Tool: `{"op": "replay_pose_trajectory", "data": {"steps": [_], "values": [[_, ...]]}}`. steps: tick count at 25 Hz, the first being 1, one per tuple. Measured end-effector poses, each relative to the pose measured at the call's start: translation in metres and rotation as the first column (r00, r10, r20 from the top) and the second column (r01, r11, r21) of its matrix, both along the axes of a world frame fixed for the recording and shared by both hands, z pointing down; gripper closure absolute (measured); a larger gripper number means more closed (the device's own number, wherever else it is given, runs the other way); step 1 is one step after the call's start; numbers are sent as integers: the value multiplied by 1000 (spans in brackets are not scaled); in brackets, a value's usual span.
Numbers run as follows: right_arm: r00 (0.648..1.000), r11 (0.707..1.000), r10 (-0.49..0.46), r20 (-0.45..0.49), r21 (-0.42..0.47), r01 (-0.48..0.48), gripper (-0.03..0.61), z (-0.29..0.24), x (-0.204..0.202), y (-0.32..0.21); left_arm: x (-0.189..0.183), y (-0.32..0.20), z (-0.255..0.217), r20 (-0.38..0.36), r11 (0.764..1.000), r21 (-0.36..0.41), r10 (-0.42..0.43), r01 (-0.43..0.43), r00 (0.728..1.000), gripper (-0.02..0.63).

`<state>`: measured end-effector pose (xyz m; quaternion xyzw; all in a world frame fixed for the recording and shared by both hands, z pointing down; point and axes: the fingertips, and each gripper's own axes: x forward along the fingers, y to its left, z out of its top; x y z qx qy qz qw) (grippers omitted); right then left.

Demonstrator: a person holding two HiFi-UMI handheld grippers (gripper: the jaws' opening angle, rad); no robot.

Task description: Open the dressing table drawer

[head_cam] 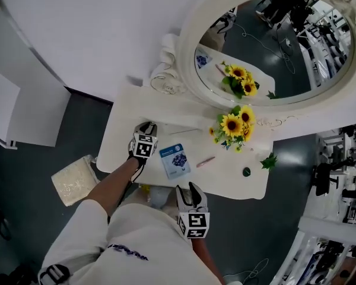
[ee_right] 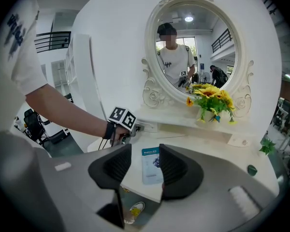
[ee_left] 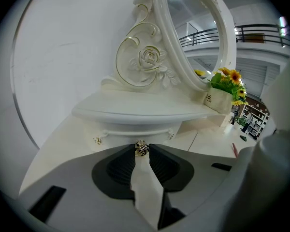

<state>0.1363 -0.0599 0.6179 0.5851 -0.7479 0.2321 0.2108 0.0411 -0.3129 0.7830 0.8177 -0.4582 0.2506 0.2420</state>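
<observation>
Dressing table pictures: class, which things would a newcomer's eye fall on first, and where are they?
The big oval mirror in its ornate white frame fills the back of the table, with bright sunflowers just in front of it. At the table's left end, the left gripper is closed on a small gold drawer knob.

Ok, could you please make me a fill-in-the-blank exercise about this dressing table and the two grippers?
The left gripper is closed on the small gold ___ of the drawer.
The sunflowers stand in front of the oval ___.
The packet lying on the table top is ___ in colour.
The right gripper has its jaws apart and holds ___.
Missing words: knob, mirror, blue, nothing.
</observation>
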Motion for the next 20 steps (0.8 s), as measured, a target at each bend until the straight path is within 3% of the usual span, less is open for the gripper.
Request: {"op": "replay_pose_trajectory", "data": {"steps": [20], "values": [[1000,1000,2,11,1,-2,405,1,-5,-9,-8,14,3,0,1000,-19,15,-15,1000,518]]}}
